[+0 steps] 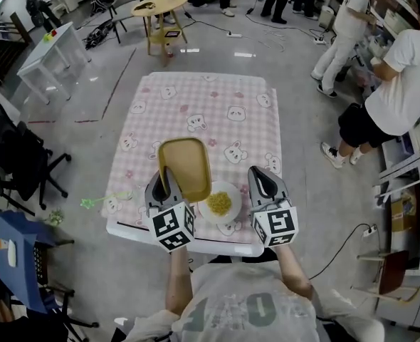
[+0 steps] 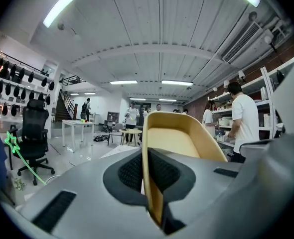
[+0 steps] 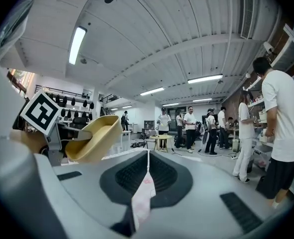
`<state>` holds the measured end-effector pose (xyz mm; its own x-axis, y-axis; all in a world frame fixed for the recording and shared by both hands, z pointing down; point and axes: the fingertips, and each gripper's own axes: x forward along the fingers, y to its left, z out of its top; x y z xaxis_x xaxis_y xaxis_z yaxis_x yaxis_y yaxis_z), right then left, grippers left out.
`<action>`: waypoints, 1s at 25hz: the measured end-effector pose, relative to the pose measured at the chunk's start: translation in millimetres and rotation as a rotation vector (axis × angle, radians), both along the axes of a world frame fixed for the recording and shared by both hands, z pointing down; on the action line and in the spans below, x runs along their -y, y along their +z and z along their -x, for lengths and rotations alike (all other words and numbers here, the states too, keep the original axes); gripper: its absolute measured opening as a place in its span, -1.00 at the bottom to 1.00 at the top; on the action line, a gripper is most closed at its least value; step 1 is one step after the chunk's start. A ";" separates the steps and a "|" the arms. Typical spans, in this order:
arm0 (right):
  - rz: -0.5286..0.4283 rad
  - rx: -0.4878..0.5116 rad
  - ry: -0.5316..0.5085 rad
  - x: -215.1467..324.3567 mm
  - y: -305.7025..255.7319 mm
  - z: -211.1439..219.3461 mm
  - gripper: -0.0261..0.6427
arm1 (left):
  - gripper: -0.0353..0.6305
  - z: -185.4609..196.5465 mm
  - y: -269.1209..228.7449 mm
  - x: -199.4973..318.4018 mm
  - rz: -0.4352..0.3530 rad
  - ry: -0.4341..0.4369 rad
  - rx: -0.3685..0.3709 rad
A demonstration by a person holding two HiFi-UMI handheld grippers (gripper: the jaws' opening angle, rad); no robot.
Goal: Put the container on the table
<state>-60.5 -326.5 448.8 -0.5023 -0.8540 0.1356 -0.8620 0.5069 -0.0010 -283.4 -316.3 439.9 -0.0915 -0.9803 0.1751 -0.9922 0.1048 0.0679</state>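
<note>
Clamping the rim of the yellow container [image 1: 185, 164], the left gripper [image 1: 161, 179] holds it tilted over the pink checked table [image 1: 196, 98], partly above a white plate [image 1: 228, 219] of yellow kernels; the right gripper [image 1: 261, 177] hovers beside the plate, jaws together and empty

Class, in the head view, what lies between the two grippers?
A white plate of yellow food, on the table between the left gripper and right gripper; the head view shows it.
</note>
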 end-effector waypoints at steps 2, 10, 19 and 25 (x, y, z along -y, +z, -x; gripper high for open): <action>-0.008 0.001 -0.015 14.3 -2.3 4.0 -0.83 | -0.81 3.1 -0.7 9.3 0.002 -0.015 0.006; -0.024 -0.006 -0.084 45.7 -9.2 15.7 -0.83 | -0.81 9.6 -9.4 24.4 0.007 -0.086 0.021; 0.004 0.007 -0.117 53.2 4.5 22.4 -0.83 | -0.81 15.3 8.8 29.1 0.048 -0.114 0.031; 0.021 0.026 -0.116 59.0 5.7 14.0 -0.83 | -0.81 14.8 0.9 52.1 0.044 -0.110 0.050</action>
<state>-74.5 -385.5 454.5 -0.6012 -0.7869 0.1389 -0.7971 0.6029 -0.0342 -298.1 -368.4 440.8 -0.2081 -0.9552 0.2105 -0.9765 0.2153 0.0116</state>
